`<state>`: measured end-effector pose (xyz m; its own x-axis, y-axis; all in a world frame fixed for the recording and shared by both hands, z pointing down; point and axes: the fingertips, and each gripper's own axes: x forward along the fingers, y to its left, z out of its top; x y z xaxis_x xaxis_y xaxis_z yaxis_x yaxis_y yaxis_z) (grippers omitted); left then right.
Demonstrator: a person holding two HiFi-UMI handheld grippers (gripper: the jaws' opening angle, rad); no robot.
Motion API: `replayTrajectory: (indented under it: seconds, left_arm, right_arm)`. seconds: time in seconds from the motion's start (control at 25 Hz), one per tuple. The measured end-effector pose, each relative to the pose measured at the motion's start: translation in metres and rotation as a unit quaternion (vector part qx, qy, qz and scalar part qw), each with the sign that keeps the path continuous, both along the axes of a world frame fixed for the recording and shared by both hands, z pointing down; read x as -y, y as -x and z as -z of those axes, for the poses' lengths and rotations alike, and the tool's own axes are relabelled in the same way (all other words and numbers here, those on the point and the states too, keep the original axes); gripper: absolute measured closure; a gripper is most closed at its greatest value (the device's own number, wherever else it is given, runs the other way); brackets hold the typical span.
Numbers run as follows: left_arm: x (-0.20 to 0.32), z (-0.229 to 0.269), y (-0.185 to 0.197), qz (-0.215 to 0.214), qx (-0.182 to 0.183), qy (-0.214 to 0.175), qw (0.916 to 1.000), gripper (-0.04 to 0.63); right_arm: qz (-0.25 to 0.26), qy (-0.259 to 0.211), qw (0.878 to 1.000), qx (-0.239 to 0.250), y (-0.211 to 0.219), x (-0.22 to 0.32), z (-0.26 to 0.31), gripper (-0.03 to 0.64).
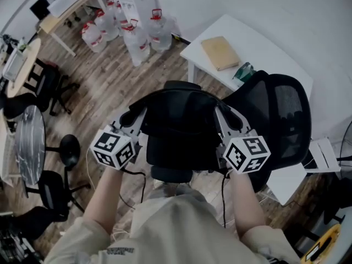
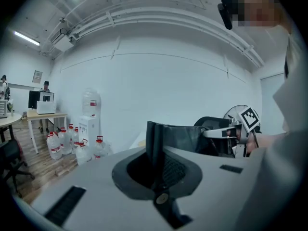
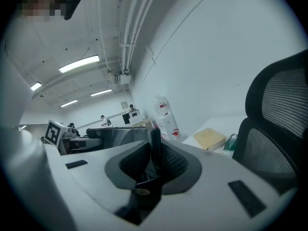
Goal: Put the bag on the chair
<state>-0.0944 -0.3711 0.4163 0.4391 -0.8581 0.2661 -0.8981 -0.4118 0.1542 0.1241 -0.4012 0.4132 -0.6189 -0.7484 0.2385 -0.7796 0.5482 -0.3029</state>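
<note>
I hold a black bag (image 1: 179, 126) up between both grippers, over a black office chair (image 1: 278, 114) whose mesh back rises at the right. My left gripper (image 1: 133, 121) is shut on the bag's left edge, and in the left gripper view a black fold of the bag (image 2: 180, 137) is pinched between its pads (image 2: 166, 170). On the bag's right edge my right gripper (image 1: 223, 119) is shut too; the right gripper view shows a thin black edge of the bag (image 3: 120, 134) clamped in its jaws. The bag hides most of the chair seat.
A white table (image 1: 264, 40) behind the chair carries a tan book (image 1: 220, 52) and a green item (image 1: 245, 71). Several water jugs (image 1: 135, 34) stand on the wooden floor at the back. Other black chairs (image 1: 52, 84) and a round table (image 1: 30, 142) are at the left.
</note>
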Motion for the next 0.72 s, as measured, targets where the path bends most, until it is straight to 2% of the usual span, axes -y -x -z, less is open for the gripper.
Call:
replayTrajectory:
  seconds: [0.12, 0.28, 0.72]
  left_arm:
    - [0.021, -0.025, 0.006, 0.001, 0.008, 0.015, 0.9999, 0.566]
    - [0.032, -0.058, 0.018, -0.009, 0.000, 0.046, 0.9989, 0.566]
    - [0.063, -0.153, 0.033, -0.052, 0.023, 0.103, 0.9931, 0.566]
  right_arm:
    - [-0.005, 0.011, 1.000, -0.022, 0.006, 0.016, -0.022, 0.540]
    - [-0.018, 0.033, 0.998, -0.046, 0.018, 0.021, -0.050, 0.540]
    - [-0.052, 0.106, 0.991, -0.056, 0.033, 0.039, -0.145, 0.538]
